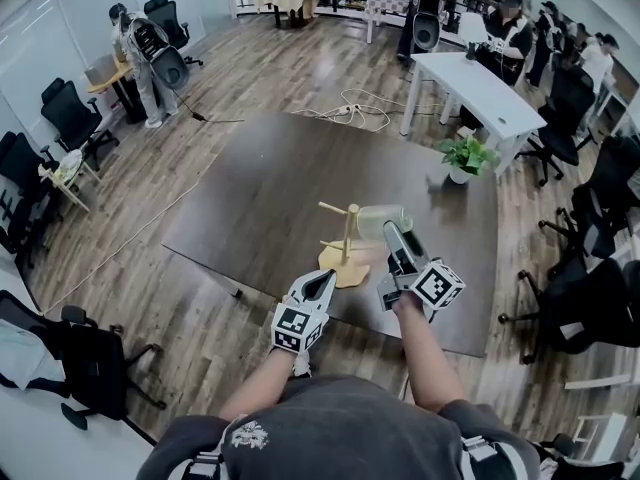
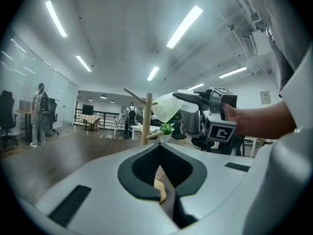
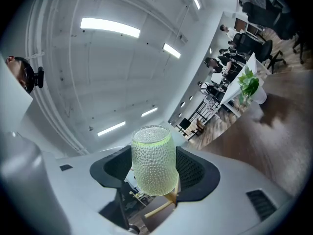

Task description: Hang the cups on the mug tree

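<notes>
A wooden mug tree (image 1: 347, 230) with a round base (image 1: 340, 266) stands near the front edge of the dark table (image 1: 270, 178). My right gripper (image 1: 392, 236) is shut on a dimpled, green-tinted glass cup (image 1: 383, 220), which lies tilted just right of the post, by a peg. In the right gripper view the cup (image 3: 153, 166) fills the space between the jaws, with a wooden peg (image 3: 164, 205) under it. My left gripper (image 1: 322, 281) is shut, its tip at the base's near edge. From the left gripper view I see the post (image 2: 146, 119) and the cup (image 2: 166, 106).
A small potted plant (image 1: 464, 156) stands at the table's far right. Beyond it is a white table (image 1: 480, 88) with people and office chairs (image 1: 580, 298) around. A cable (image 1: 350, 113) lies on the wood floor behind the table.
</notes>
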Tool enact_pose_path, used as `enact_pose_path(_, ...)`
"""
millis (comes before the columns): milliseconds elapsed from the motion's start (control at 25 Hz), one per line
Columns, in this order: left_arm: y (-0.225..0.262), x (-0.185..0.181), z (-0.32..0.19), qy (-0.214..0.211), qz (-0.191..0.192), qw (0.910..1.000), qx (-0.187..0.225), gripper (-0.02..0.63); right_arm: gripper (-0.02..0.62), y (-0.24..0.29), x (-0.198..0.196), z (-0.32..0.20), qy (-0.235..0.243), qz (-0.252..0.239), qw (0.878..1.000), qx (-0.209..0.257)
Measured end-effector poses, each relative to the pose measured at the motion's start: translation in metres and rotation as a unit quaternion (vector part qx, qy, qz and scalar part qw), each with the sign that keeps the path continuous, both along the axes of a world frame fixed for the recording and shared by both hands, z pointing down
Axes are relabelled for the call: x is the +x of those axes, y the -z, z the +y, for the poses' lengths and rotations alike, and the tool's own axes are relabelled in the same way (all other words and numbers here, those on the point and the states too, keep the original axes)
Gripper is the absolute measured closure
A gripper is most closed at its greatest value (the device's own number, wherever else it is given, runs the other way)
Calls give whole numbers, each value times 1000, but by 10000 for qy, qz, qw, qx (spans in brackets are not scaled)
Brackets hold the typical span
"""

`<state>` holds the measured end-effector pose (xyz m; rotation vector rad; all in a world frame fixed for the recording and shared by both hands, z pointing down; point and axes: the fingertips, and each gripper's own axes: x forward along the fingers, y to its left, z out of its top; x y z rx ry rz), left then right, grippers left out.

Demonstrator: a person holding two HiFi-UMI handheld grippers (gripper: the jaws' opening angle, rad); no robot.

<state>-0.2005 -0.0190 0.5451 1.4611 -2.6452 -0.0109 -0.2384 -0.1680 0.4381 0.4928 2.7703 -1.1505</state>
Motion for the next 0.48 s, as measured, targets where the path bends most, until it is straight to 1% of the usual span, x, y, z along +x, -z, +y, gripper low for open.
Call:
enact_pose_path(280,-4,1,3,9,48,10000,-28,600,298,-1,-3,6,221,-123,9986,-458)
enact_pose_path(480,-4,1,5,-3,54,10000,-17,600,298,-3,-4,8,374,-201,9969,-665)
